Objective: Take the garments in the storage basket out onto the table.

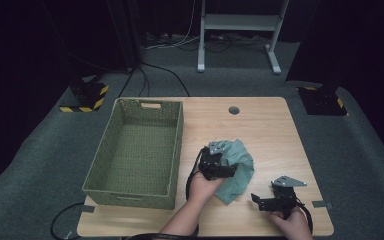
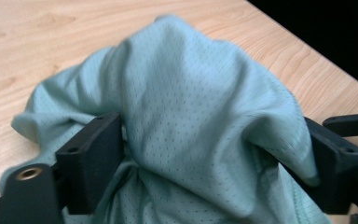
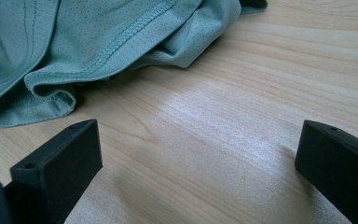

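A crumpled pale green mesh garment [image 1: 237, 170] is piled a bit right of the desk's [image 1: 265, 125] middle, closer to the near edge than the far one, with a stitched hem visible in the right gripper view [image 3: 121, 37]. The left gripper [image 1: 219, 167] is parked right on the garment's left side, held in the left hand [image 1: 202, 187]. In the left gripper view the jaws are spread pretty wide and a big bulge of the fabric [image 2: 191, 116] is sat between them, draped over the right jaw. No clamping can be made out, so it's counted as not gripped; the cloth is just bunched in the gap.

The right gripper [image 1: 275, 200] is held low near the desk's near right corner by the right hand [image 1: 295, 222], well clear of the garment. Its jaws are also spread wide, with nothing but bare wood between them, and the garment's edge is seen just ahead and off to the left in its own view.

A green woven plastic basket [image 1: 175, 150] is set along the desk's left edge, just beside the garment.
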A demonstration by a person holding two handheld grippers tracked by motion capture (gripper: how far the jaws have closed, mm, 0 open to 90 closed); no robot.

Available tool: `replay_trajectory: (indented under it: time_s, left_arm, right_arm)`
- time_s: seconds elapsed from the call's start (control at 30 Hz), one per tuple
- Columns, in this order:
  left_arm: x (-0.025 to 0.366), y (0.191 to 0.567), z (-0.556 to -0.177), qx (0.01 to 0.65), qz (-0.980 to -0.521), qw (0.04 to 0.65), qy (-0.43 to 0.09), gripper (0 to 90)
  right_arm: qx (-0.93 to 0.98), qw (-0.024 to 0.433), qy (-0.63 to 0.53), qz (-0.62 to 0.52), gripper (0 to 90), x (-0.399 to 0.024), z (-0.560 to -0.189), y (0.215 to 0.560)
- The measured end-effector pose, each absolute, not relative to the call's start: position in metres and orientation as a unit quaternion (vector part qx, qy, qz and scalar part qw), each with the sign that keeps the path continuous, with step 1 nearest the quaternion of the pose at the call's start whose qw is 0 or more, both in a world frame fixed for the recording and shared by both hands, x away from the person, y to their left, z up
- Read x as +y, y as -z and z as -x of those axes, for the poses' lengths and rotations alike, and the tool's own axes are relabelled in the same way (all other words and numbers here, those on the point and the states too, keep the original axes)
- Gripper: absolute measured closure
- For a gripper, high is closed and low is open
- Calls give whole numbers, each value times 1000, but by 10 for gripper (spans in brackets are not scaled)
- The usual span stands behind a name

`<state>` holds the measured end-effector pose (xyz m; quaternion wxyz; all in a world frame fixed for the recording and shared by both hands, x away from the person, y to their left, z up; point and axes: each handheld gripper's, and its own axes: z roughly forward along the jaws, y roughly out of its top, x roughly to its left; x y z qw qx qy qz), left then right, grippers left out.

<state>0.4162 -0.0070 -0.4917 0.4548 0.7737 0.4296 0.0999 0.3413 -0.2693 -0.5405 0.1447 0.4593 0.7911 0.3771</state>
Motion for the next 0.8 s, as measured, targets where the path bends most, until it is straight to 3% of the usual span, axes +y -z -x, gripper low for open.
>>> replay_trajectory:
  time_s: [0.43, 0.8]
  left_arm:
    - [0, 468, -413, 410, -768, 479, -110, 24]
    - [5, 450, -406, 388, -763, 501, -127, 9]
  right_arm:
    - [791, 144, -378, -459, 1, -269, -341, 541]
    - [791, 144, -378, -459, 1, -269, -341, 541]
